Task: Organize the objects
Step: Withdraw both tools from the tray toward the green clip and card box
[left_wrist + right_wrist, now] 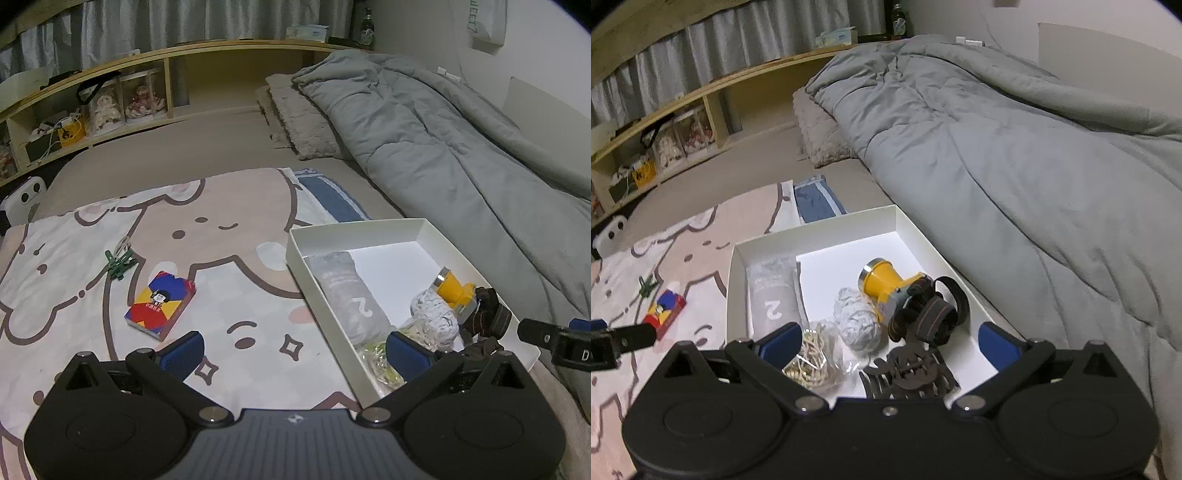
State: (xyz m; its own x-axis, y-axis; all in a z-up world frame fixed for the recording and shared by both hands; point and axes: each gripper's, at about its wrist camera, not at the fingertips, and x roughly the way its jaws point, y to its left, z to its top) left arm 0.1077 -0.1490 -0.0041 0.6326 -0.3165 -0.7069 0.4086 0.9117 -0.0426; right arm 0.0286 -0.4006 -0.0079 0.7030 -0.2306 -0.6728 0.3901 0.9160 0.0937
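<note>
**White box half filled, two items left out on the bed**

White cardboard box (738, 280) sits on the cartoon-print blanket (229, 236), just beside the grey duvet (997, 147). Inside lie a grey pouch marked "2" (774, 295), a yellow headlamp (882, 282) with its dark strap, a crumpled silvery wad (855, 325), a clear bag of pale bands (812, 362) and a dark cut-out piece (908, 369). Well apart on the blanket are a colourful card pack (160, 304) and a green clip (120, 264).

Both claws stand wide and empty: the left claw (295, 350) straddles the box's near wall, the right claw (890, 341) hangs over the box's contents.

Likely risks: the soft bedding gives under pressure, so a claw pressing down on the flat pack may sink it and slip off. The left claw's inner finger sits close to the box wall and could nudge or tip the light box.
</note>
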